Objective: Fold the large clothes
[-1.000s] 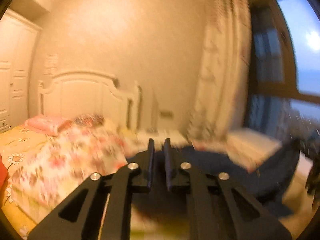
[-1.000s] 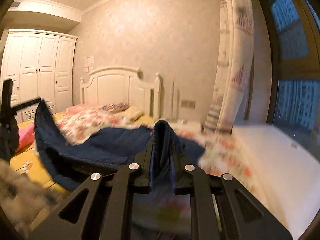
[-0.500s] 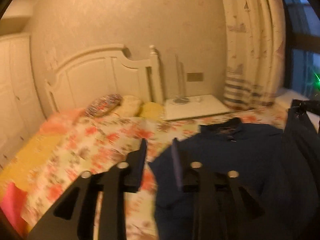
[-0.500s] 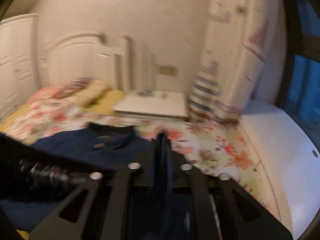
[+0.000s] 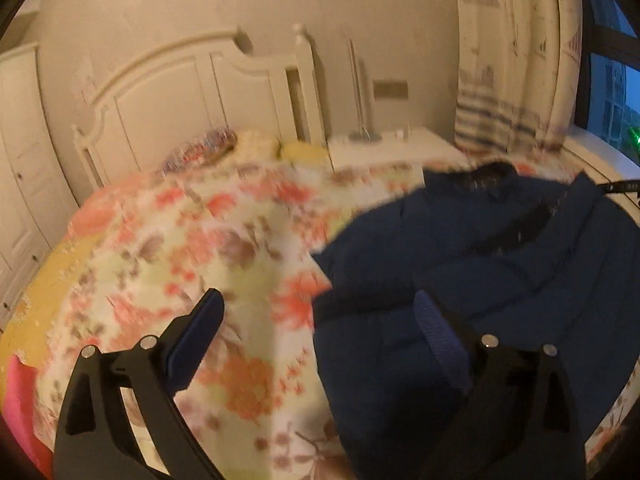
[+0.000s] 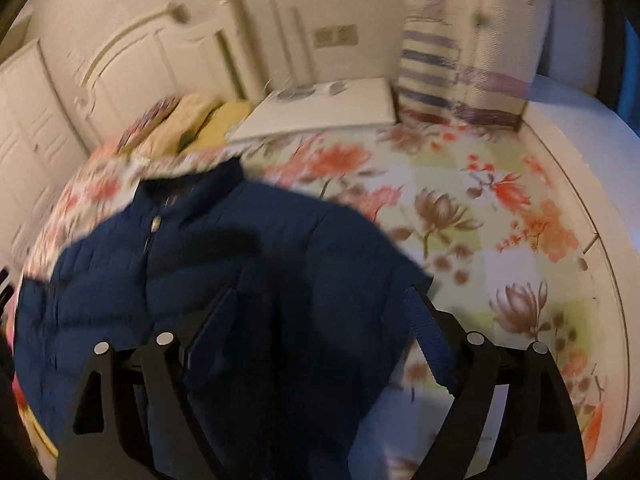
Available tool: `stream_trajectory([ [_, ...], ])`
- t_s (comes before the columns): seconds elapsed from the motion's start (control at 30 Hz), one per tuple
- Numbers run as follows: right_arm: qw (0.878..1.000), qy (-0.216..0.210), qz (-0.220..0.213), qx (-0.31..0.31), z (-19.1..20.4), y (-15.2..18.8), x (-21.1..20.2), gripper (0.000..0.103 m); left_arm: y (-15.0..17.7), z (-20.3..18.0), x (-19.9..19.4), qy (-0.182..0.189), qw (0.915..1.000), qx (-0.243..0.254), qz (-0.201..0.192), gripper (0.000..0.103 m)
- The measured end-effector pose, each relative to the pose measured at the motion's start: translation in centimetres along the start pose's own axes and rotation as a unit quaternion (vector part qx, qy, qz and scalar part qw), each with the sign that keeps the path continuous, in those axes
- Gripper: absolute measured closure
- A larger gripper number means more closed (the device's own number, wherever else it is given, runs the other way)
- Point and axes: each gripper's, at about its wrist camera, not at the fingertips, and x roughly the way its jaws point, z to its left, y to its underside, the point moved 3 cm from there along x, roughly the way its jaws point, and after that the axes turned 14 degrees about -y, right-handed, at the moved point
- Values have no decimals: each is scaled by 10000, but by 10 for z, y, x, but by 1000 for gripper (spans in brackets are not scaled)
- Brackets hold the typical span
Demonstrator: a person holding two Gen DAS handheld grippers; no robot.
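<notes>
A dark navy padded jacket (image 5: 480, 280) lies spread on the floral bedspread (image 5: 200, 248), collar toward the headboard. In the right wrist view the jacket (image 6: 224, 264) shows its zip and collar. My left gripper (image 5: 320, 312) is open, jaws wide apart, above the jacket's left edge and the bedspread. My right gripper (image 6: 320, 308) is open, jaws wide apart, above the jacket's right side. Neither holds any cloth.
A white headboard (image 5: 200, 92) and pillows (image 6: 192, 120) stand at the far end. A white bedside table (image 6: 320, 108) is beside the bed, a curtain (image 5: 516, 60) and a white window ledge (image 6: 580, 128) to the right. A wardrobe (image 5: 20, 168) stands at the left.
Both grippers were shut on the jacket and held it up. They lowered it onto the bed, then opened and let go. The jacket now lies flat.
</notes>
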Motion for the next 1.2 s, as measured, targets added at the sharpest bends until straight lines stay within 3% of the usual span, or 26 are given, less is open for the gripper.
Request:
stream_trajectory([
  [0.17, 9988, -467, 27, -158, 10, -5, -1, 21, 17, -4, 12, 390, 9986, -87, 333, 7],
  [0.3, 9893, -1395, 205, -365, 32, -7, 14, 18, 24, 6, 9, 792, 9950, -414, 441, 7],
  [0.37, 9854, -1571, 372, -534, 42, -5, 22, 17, 28, 11, 8, 986, 9926, -512, 497, 4],
  [0.5, 9848, -1481, 446, -794, 52, -2, 30, 17, 34, 20, 15, 1310, 9867, -686, 672, 4],
  [0.7, 9851, -1554, 293, -683, 47, -1, 27, 21, 24, 20, 37, 1806, 9754, -995, 777, 4],
  [0.8, 9855, -1529, 284, -681, 46, -1, 27, 22, 18, 10, 56, 2240, 9642, -1084, 919, 5],
  [0.83, 9858, -1510, 260, -694, 46, 0, 27, 27, 17, 6, 58, 2385, 9606, -1080, 929, 16],
  [0.87, 9862, -1483, 211, -708, 47, 0, 26, 34, 16, 2, 57, 2506, 9580, -1036, 929, 51],
  [0.93, 9868, -1382, -27, -847, 51, 2, 14, 75, 10, -2, 42, 2351, 9645, -942, 741, 84],
  [1.03, 9840, -1114, -525, -1291, 76, 11, -25, 88, -13, 0, -17, 1905, 9796, -642, -57, 85],
  [1.13, 9796, -845, -957, -1549, 95, 2, -63, 90, -58, 4, -50, 1828, 9814, -356, -465, 85],
  [1.2, 9779, -711, -1287, -1486, 96, -25, -89, 90, -107, -4, -52, 1532, 9862, -55, -627, 85],
])
